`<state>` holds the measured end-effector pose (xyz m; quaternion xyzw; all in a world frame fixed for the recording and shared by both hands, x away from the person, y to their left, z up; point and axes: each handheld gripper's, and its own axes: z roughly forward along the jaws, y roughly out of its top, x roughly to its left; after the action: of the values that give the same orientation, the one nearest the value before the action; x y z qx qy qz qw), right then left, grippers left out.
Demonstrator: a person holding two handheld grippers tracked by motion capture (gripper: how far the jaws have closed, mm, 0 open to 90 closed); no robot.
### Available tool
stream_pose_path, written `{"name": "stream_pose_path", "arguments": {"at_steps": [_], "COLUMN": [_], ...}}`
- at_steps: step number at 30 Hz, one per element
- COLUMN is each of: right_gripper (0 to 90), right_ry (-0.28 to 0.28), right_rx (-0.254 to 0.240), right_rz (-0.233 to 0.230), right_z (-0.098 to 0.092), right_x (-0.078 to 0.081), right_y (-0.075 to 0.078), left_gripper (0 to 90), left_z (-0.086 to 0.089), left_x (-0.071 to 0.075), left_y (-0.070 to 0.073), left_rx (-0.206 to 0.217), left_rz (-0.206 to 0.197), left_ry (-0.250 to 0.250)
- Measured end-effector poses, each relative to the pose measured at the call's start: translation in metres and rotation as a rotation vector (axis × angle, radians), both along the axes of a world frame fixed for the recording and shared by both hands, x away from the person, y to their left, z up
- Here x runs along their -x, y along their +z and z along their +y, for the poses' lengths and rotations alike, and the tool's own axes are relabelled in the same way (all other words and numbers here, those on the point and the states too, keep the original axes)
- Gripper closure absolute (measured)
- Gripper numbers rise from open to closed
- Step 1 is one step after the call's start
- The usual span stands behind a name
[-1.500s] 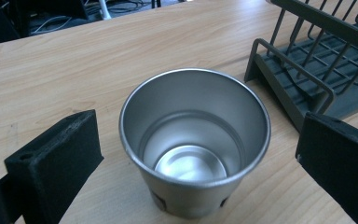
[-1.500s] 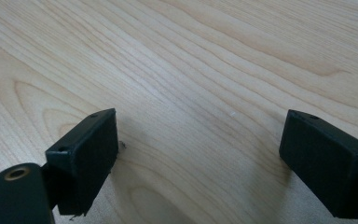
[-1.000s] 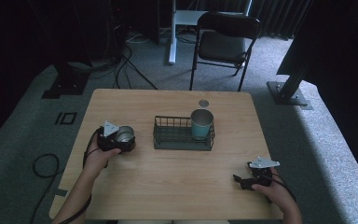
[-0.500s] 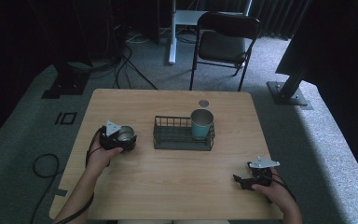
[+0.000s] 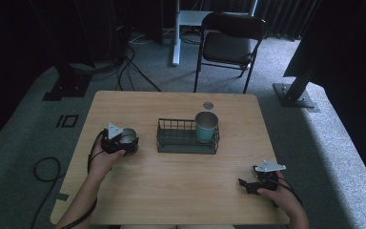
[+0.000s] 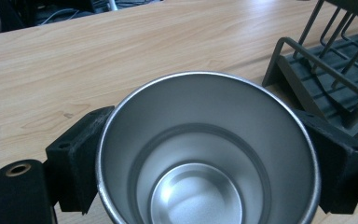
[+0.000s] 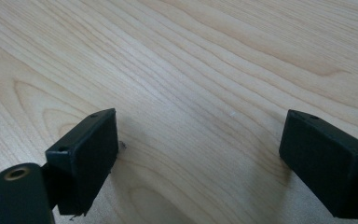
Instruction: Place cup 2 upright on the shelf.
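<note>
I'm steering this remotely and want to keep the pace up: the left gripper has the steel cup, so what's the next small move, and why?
Probably lift the steel cup slightly and carry it toward the wire rack. The left gripper has its jaws on both sides of the cup, the rack stands just beside it with free space next to the teal cup, and the right gripper sits open and idle.

The steel cup (image 6: 205,154) runs off the bottom edge of the left gripper view, its base unseen, and the wire rack (image 6: 335,70) is cropped at right.
</note>
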<state>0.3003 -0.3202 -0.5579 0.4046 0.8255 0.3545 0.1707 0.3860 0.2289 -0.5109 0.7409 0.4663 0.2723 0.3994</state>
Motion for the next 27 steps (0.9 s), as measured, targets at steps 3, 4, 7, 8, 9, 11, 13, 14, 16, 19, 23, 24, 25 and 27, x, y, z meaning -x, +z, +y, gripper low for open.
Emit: {"name": "stream_pose_path", "arguments": {"at_steps": [3, 4, 7, 8, 9, 11, 13, 14, 16, 19, 23, 24, 25, 27], "right_gripper": [11.3, 11.3, 11.3, 11.3, 11.3, 11.3, 11.3, 11.3, 11.4, 11.4, 11.4, 11.3, 11.4, 11.4], "right_ry": [0.000, 0.000, 0.000, 0.000, 0.000, 0.000, 0.000, 0.000, 0.000, 0.000, 0.000, 0.000, 0.000, 0.000], "right_rx": [0.000, 0.000, 0.000, 0.000, 0.000, 0.000, 0.000, 0.000, 0.000, 0.000, 0.000, 0.000, 0.000, 0.000], "right_rz": [0.000, 0.000, 0.000, 0.000, 0.000, 0.000, 0.000, 0.000, 0.000, 0.000, 0.000, 0.000, 0.000, 0.000], "right_z": [0.000, 0.000, 0.000, 0.000, 0.000, 0.000, 0.000, 0.000, 0.000, 0.000, 0.000, 0.000, 0.000, 0.000], "right_x": [0.000, 0.000, 0.000, 0.000, 0.000, 0.000, 0.000, 0.000, 0.000, 0.000, 0.000, 0.000, 0.000, 0.000], "right_y": [0.000, 0.000, 0.000, 0.000, 0.000, 0.000, 0.000, 0.000, 0.000, 0.000, 0.000, 0.000, 0.000, 0.000], "left_gripper": [13.9, 13.9, 13.9, 13.9, 13.9, 14.0, 13.9, 13.9, 14.0, 14.0, 13.9, 13.9, 13.9, 13.9], "left_z": [0.001, 0.001, 0.001, 0.001, 0.001, 0.001, -0.001, -0.002, -0.003, -0.007, -0.012, -0.013, -0.015, -0.019], "left_x": [0.002, 0.003, 0.005, 0.006, 0.006, 0.006, 0.007, 0.008, 0.008, 0.010, 0.010, 0.010, 0.009, 0.009], "left_y": [0.003, 0.005, 0.011, 0.013, 0.017, 0.019, 0.028, 0.031, 0.036, 0.045, 0.057, 0.060, 0.063, 0.073], "left_rx": [0.011, 0.011, 0.029, 0.028, 0.026, 0.024, 0.016, 0.018, 0.026, 0.027, 0.028, 0.030, 0.027, 0.031], "left_rz": [0.000, 0.004, 0.000, 0.003, -0.002, -0.003, -0.015, -0.018, -0.022, -0.020, -0.036, -0.035, -0.038, -0.043], "left_ry": [-0.001, -0.004, -0.003, -0.002, -0.001, -0.003, -0.008, -0.010, -0.013, -0.032, -0.041, -0.043, -0.048, -0.062]}}
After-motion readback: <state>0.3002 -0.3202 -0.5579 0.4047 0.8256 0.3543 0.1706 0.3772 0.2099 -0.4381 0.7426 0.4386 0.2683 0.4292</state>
